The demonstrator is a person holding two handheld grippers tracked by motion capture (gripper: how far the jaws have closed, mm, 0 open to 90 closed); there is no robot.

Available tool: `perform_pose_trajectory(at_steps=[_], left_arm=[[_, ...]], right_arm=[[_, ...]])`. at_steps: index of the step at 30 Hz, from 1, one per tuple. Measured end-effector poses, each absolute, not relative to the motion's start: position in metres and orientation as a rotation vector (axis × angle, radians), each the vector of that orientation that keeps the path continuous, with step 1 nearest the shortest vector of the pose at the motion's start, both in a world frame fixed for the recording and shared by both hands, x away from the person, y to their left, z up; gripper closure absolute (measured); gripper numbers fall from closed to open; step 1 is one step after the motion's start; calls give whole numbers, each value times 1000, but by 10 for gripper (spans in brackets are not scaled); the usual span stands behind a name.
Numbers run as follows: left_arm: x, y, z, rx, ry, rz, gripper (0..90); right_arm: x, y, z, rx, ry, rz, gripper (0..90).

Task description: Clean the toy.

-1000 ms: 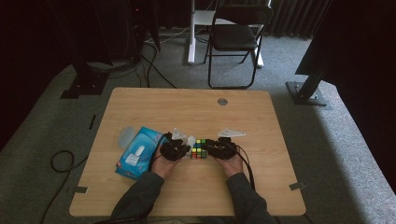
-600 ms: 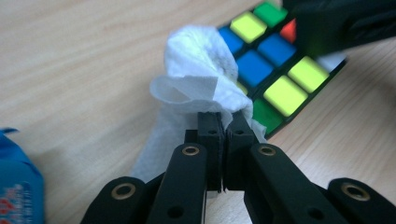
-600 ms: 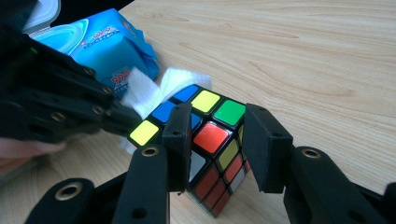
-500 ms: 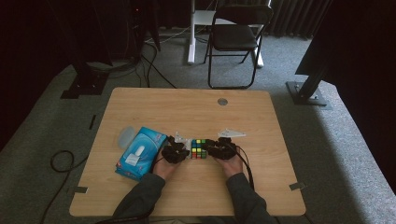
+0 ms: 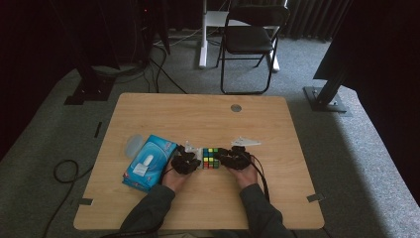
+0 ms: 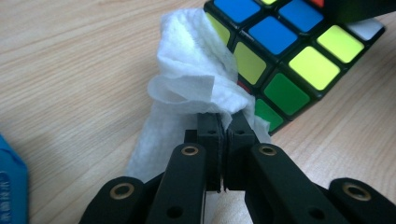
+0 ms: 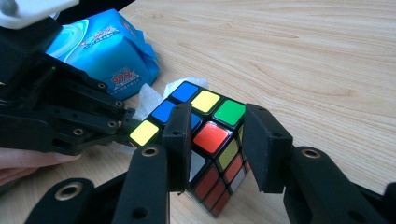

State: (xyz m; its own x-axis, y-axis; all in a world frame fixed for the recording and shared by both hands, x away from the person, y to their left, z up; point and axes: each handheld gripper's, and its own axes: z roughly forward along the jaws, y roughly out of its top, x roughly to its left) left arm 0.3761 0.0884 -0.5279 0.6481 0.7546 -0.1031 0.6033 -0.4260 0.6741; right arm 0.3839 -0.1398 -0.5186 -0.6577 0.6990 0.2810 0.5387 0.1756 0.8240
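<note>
Comparing with the earlier high view I see almost no change: table [image 5: 198, 111], blue wipes pack [image 5: 147, 162] and both hands sit where they were, and the cube [image 5: 211, 157] is in the same spot; at most the left hand has nudged slightly, too small for me to call. Largest first: the wipes pack lies at 9 o'clock from the cube, near the table's front-left area. The cube sits on the wood a bit in front of table centre, squarely between my two grippers. It is a scrambled 3x3 with black edges; in the right gripper view the top shows blue, yellow and green tiles, with a red tile on the near face above more red, white and yellow ones. Right gripper [image 7: 217, 144] comes in from 3 o'clock, jaws partly open and clamped on the cube's corner, one pad each side. Left gripper [image 6: 223, 140] comes in from 9 o'clock, jaws closed all the way, pinching a crumpled white wipe [image 6: 194, 84]. The wipe is pressed against the cube's side face, covering part of a yellow-green tile.
</note>
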Motion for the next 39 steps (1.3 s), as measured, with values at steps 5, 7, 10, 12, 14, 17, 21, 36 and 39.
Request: perform_pose_trajectory(at_steps=[5,7,10,12,14,17,21,36,39], left_arm=[[370,92,-515,2140,1020,290,884],[368,93,-508,2133,1005,285,884],[361,95,-498,2103,978,275,884],[360,95,-497,2104,970,271,884],[359,94,-497,2106,965,264,884],[361,92,-499,2111,965,249,885],[362,92,-500,2110,968,246,885],[372,90,-535,2159,1035,200,883],[372,90,-534,2177,1028,213,882]], right_arm=[[384,-140,-519,1213,2280,1488,632],[384,-140,-519,1215,2279,1488,632],[384,-140,-519,1216,2278,1489,632],[384,-140,-519,1216,2278,1489,632],[384,-140,-519,1216,2278,1490,632],[384,-140,-519,1218,2279,1491,632],[384,-140,-519,1220,2278,1493,632],[384,-140,-519,1228,2272,1498,632],[383,-140,-519,1229,2272,1496,633]])
